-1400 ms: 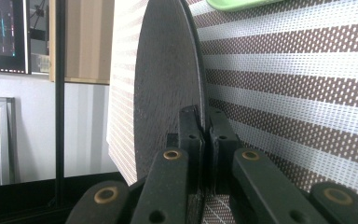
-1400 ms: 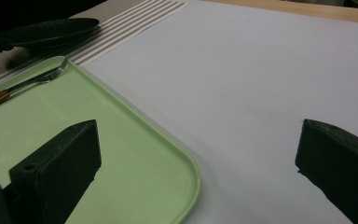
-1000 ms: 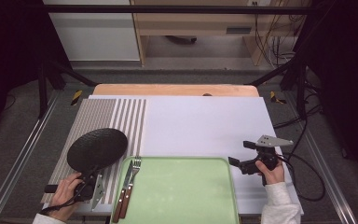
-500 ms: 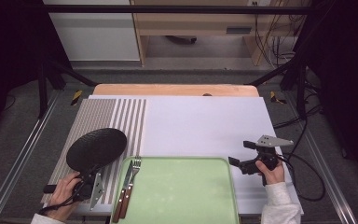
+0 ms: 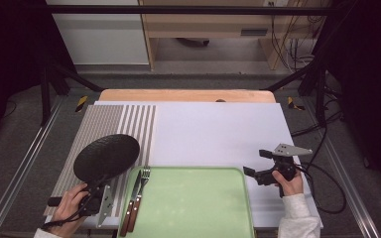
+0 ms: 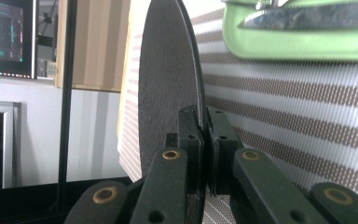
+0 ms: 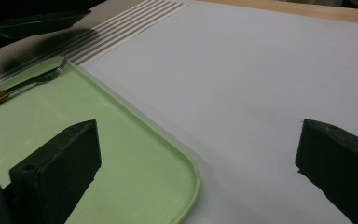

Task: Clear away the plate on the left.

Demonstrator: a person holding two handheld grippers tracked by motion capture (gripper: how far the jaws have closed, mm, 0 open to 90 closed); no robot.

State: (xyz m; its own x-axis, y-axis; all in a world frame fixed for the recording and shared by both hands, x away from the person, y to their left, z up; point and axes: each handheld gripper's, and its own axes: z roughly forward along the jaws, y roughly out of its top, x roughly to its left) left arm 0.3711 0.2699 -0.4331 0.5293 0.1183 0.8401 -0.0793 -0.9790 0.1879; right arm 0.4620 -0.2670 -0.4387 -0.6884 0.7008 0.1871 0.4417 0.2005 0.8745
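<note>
Even overhead light brightens the white bench (image 5: 213, 129); the floor around it falls into darkness. Beside the green tray (image 7: 135, 154) a soft shadow spreads. Nearby fingers (image 6: 186, 154) look blurred, with mild glare above them.

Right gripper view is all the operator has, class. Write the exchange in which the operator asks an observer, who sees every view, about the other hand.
Operator: I see a green tray and a fork. What is the dark shape at my top left?
Observer: A black round plate; the left tongs are shut on its rim.
Operator: Where is it relative to the tray?
Observer: Over the striped placemat, just left of the green tray.
Operator: Is the fork alone?
Observer: No, a knife lies just left of the fork, along the tray's left edge.
</note>
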